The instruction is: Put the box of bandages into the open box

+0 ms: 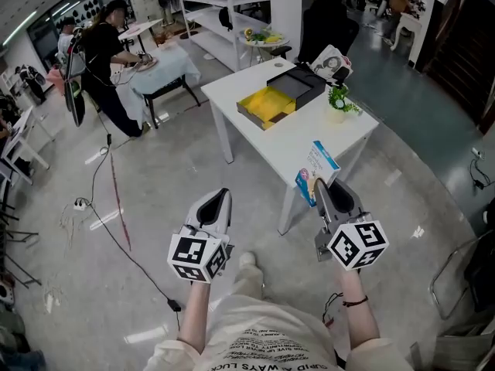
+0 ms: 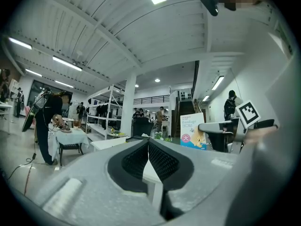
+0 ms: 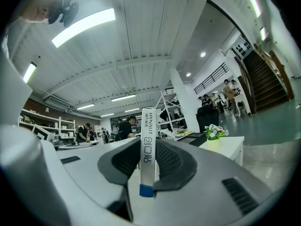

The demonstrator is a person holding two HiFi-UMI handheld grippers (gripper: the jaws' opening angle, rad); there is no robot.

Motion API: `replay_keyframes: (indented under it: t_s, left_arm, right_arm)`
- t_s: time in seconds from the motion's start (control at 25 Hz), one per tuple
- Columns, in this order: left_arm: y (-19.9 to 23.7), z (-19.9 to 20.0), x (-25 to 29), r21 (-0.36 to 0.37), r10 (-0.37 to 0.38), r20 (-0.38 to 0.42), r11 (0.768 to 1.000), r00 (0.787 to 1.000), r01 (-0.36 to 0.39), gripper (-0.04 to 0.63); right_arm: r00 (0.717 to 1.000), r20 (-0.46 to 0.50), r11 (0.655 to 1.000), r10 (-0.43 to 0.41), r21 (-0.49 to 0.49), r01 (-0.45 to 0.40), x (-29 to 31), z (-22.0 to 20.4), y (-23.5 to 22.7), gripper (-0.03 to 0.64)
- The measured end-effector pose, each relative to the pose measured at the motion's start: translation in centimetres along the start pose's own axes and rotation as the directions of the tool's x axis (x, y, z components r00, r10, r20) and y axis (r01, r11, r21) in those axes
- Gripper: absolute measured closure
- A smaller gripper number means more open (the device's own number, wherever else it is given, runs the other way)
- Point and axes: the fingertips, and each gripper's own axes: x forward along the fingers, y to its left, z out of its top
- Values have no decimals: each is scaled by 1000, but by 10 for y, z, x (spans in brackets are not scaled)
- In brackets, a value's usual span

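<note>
My right gripper (image 1: 319,182) is shut on the box of bandages (image 1: 317,171), a flat white and blue box held upright near the front edge of the white table (image 1: 255,122). Its narrow white edge (image 3: 147,149) stands pinched between the black pads in the right gripper view, and its printed face (image 2: 193,131) shows in the left gripper view. The open box (image 1: 280,97) lies on the table's far part, with a yellow inside and a dark lid half. My left gripper (image 1: 223,194) hangs over the floor left of the table, its jaws pressed together with nothing between them.
A small potted plant (image 1: 338,103) stands on the table's right edge, and a white device (image 1: 331,62) sits behind the open box. A person works at a cloth-covered table (image 1: 158,69) far left. Cables (image 1: 108,215) run across the grey floor.
</note>
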Motion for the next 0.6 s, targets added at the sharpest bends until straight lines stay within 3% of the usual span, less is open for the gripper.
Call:
replay_keyframes:
  t_s: [0.24,0.6]
  left_arm:
    - [30,-13,34,-13,6,-18,1000,1000,-7,572]
    - [110,-14,121,-30,-4,-44,1000,999,3,572]
  right_arm:
    - [1000,-27,1000,8,18,-7,44,-13,-14,525]
    - [999,-43,998,-13,55,15,152,-17,-40,525]
